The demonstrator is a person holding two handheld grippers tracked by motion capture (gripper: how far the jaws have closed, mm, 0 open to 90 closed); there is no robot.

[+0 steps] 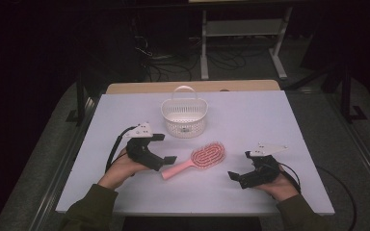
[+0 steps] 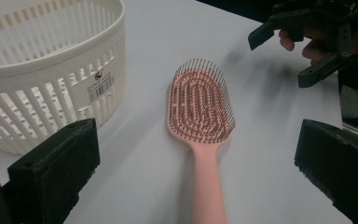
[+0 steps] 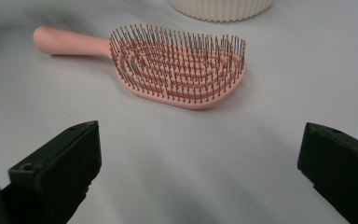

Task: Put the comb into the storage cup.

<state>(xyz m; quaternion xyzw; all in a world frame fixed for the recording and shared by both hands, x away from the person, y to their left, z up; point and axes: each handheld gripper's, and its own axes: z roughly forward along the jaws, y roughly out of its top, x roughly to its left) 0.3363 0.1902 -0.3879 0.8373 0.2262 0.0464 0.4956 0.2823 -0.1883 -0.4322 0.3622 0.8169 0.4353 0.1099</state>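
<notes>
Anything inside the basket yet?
The basket looks empty in the high view; only its slotted floor shows. The near wall hides a strip of the bottom. The brush lies on the table.

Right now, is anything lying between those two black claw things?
Yes: the pink hairbrush lies bristles up between the left gripper and right gripper in the high view.

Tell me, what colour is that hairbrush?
Pink; the hairbrush shows best in the right gripper view.

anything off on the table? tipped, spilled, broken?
Nothing stands out. The white basket stands upright with its handle up. The pink hairbrush lies flat on the table in front of it, bristles up, bristle rows looking even. Left gripper and right gripper sit on either side of the brush, both open, touching nothing.
</notes>
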